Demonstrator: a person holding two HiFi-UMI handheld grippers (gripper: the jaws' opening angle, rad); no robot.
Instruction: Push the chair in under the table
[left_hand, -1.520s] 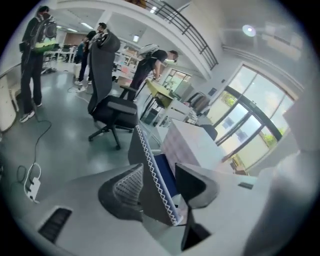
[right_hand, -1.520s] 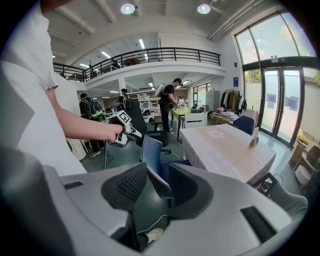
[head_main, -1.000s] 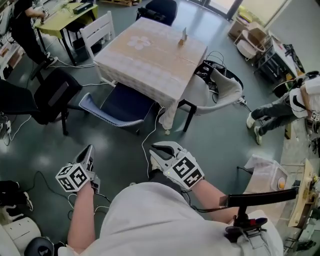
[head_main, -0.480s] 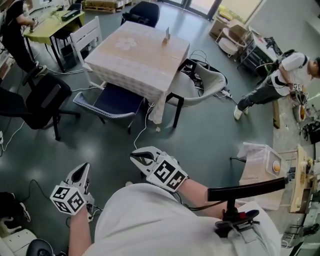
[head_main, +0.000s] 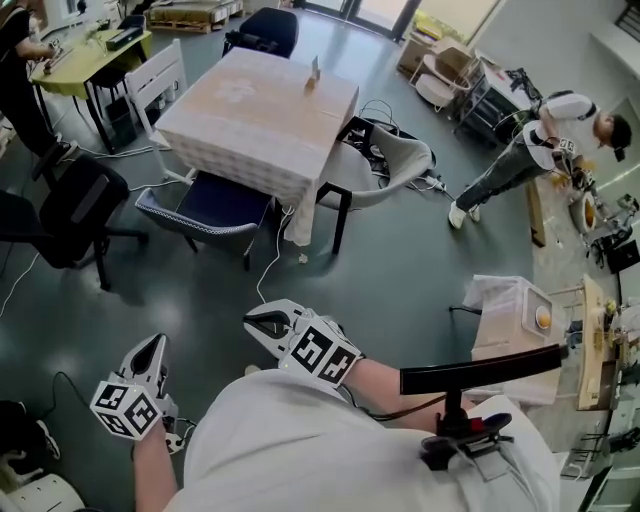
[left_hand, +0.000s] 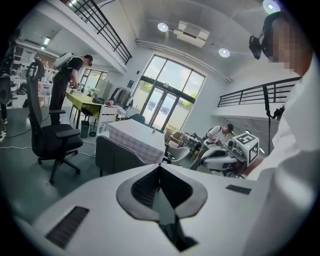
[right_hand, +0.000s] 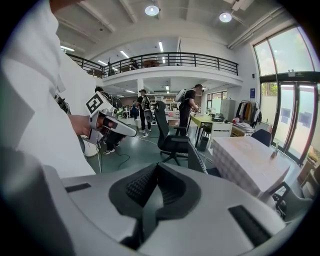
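The chair (head_main: 205, 203), blue-seated with a grey dotted back, stands partly under the near left side of the table (head_main: 255, 105), which has a beige cloth. Both grippers hang low by my body, well short of the chair. In the head view my left gripper (head_main: 153, 347) is at the lower left and my right gripper (head_main: 257, 322) at the centre. The left gripper view shows the left gripper (left_hand: 160, 168) shut and empty, with the chair (left_hand: 120, 156) and table (left_hand: 136, 140) beyond. My right gripper (right_hand: 156, 168) is also shut on nothing.
A black office chair (head_main: 70, 205) stands left of the chair. A grey armchair (head_main: 395, 165) sits at the table's right side, and a white chair (head_main: 158, 78) at its far left. A cable (head_main: 268, 272) trails on the floor. A person (head_main: 535, 150) bends at right.
I have backed away: the table and chair now lie farther up the head view, and both grippers have dropped lower in the frame. The right jaws have closed.
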